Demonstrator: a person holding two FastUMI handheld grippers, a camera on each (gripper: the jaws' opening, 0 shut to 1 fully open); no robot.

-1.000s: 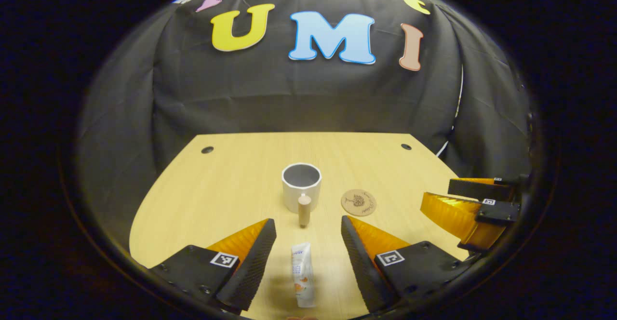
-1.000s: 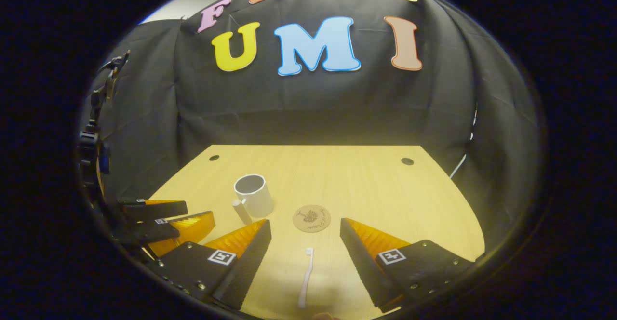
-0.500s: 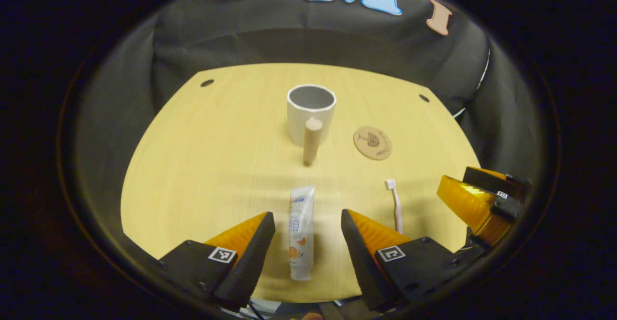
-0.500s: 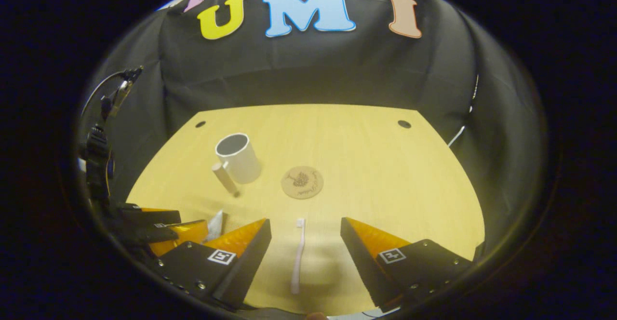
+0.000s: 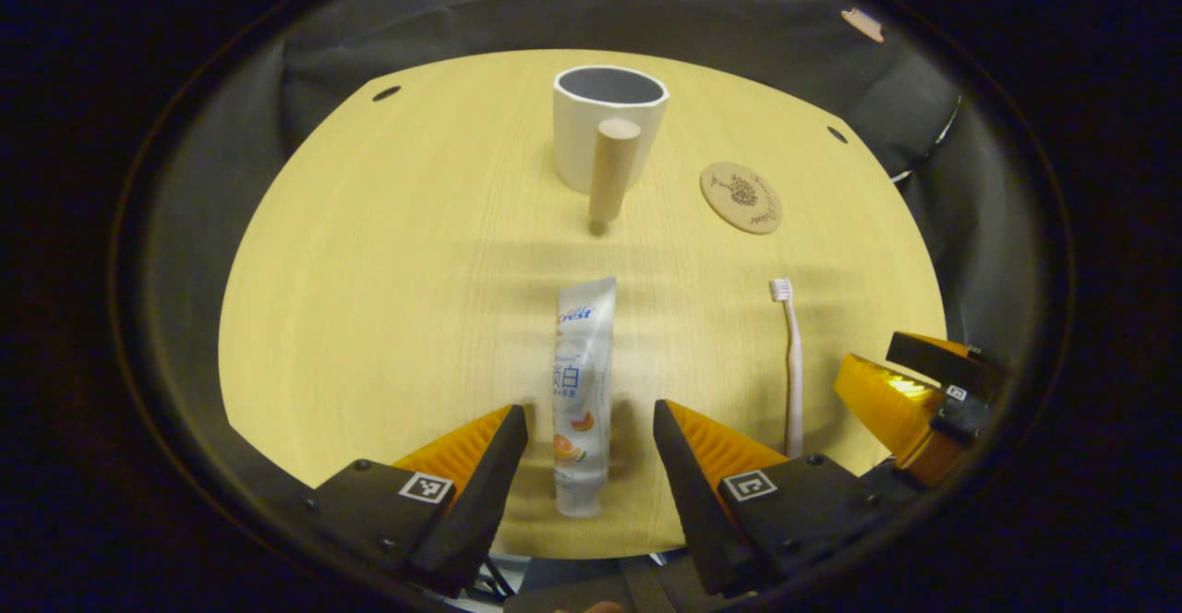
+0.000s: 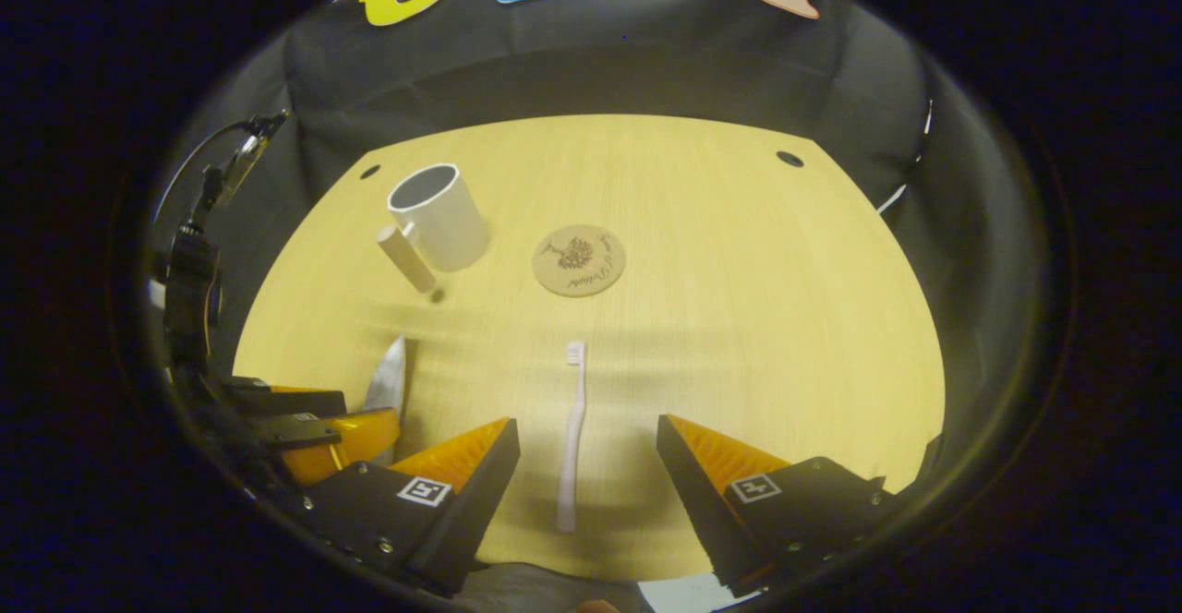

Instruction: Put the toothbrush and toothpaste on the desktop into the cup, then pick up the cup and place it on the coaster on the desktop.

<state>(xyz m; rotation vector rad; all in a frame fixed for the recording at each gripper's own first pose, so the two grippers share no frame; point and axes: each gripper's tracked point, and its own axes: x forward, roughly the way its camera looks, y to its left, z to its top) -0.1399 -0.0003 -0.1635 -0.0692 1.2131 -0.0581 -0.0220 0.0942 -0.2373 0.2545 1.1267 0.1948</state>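
Note:
A toothpaste tube (image 5: 580, 391) lies flat on the wooden desktop (image 5: 388, 271), cap toward me, its lower half between the fingers of my open left gripper (image 5: 589, 451), untouched. A white toothbrush (image 6: 572, 433) lies lengthwise, bristles away, between the fingers of my open right gripper (image 6: 587, 474), also untouched. The white cup (image 5: 607, 133) with a wooden peg handle (image 5: 611, 170) stands upright farther back, hollow inside. A round cork coaster (image 5: 741, 198) lies to its right. The cup (image 6: 439, 216) and coaster (image 6: 579, 260) also appear in the right gripper view.
The right gripper (image 5: 914, 391) shows at the right edge of the left gripper view, beside the toothbrush (image 5: 791, 354). The left gripper (image 6: 314, 419) sits low left in the right gripper view, over the toothpaste (image 6: 388, 378). Two cable holes (image 6: 790, 159) mark the desk's far corners.
Both views have tilted down toward the desk. Toothpaste and toothbrush now lie fully in view between the open fingers; cup and coaster have shifted upward in the frames.

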